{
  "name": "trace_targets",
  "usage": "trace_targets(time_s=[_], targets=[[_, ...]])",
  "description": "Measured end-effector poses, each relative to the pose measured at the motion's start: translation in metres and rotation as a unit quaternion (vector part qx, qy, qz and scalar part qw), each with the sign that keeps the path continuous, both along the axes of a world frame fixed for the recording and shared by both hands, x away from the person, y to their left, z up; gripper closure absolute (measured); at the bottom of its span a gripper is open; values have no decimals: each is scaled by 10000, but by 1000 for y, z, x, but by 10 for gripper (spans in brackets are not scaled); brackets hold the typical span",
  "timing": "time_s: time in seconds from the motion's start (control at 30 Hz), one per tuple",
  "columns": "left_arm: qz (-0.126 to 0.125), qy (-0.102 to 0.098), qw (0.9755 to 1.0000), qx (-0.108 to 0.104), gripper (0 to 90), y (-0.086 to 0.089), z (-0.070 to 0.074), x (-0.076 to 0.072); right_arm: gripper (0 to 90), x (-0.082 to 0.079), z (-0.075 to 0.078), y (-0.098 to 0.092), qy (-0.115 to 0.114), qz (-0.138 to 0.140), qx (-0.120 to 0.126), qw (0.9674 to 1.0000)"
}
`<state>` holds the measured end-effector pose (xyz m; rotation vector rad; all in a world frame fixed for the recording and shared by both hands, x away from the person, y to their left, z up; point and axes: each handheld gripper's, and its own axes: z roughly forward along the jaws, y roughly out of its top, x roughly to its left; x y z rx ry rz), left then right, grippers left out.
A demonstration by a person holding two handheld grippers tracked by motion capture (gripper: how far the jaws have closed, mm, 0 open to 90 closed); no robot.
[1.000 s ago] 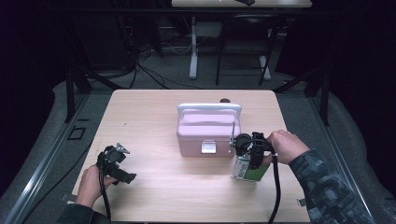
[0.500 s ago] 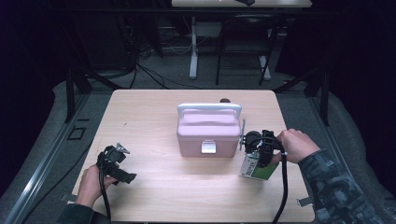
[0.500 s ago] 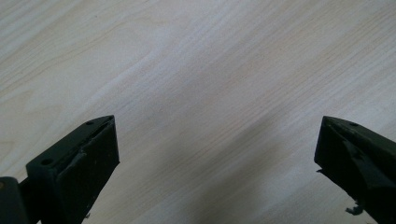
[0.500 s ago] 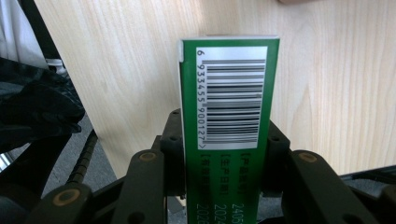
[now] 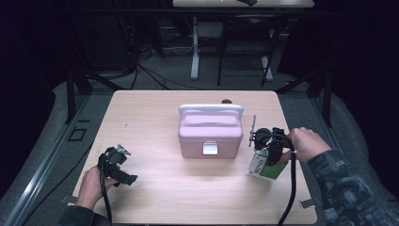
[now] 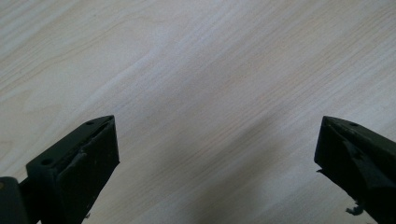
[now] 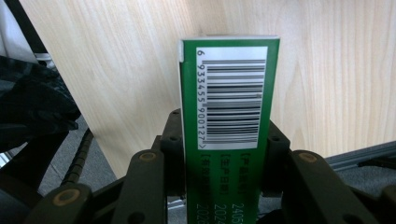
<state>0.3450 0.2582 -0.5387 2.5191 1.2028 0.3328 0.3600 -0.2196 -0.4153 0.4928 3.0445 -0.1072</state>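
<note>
Here the green box [image 7: 227, 121] sits clamped between the right tongs [image 7: 224, 154] (barcode up).

Pale wooden table [image 5: 155, 113] — pink box [image 5: 210, 135] resting mid-table.

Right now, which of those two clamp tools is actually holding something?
The right gripper, beside the pink box: its jaws clamp a green carton with a barcode. The left gripper is open over bare wooden table.
</note>
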Motion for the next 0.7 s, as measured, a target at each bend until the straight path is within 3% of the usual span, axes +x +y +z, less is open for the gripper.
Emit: trace_targets(time_s=[0.7], targets=[[-5, 5, 10000, -4, 0, 0, 0, 0, 626, 22, 1, -26, -2, -475, 0, 9989]])
